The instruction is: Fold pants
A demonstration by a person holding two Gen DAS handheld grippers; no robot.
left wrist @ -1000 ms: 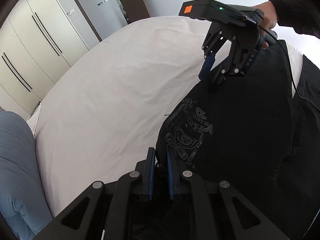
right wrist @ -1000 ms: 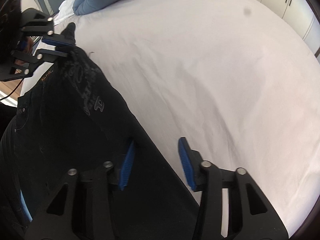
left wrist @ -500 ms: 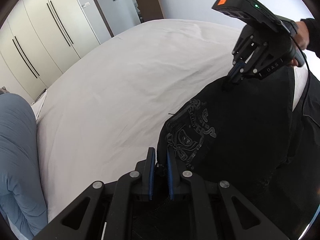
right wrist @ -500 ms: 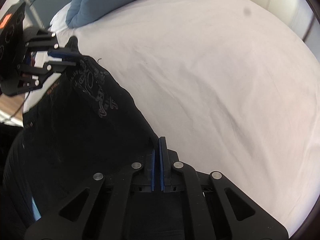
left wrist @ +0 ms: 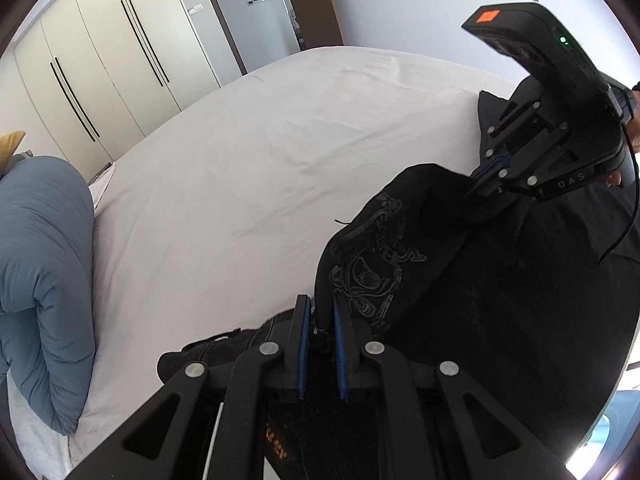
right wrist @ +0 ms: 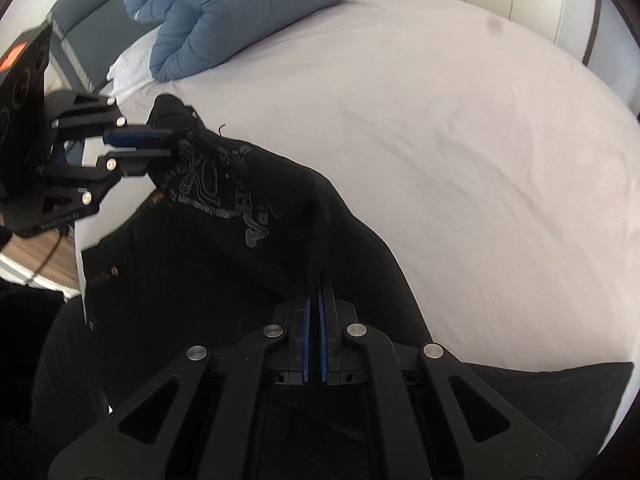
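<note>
We're pinching the black pants (left wrist: 460, 280) off the white bed (left wrist: 248, 184), left gripper (left wrist: 320, 312) and right gripper (right wrist: 319, 308) both clamped on fabric; thin bites are risking slipping, dropping the fold.

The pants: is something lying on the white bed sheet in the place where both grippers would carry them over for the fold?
Nothing visible does. Both the left gripper and the right gripper are shut on the black pants. The white sheet beyond them is bare; the blue duvet lies far off, at the head end.
</note>
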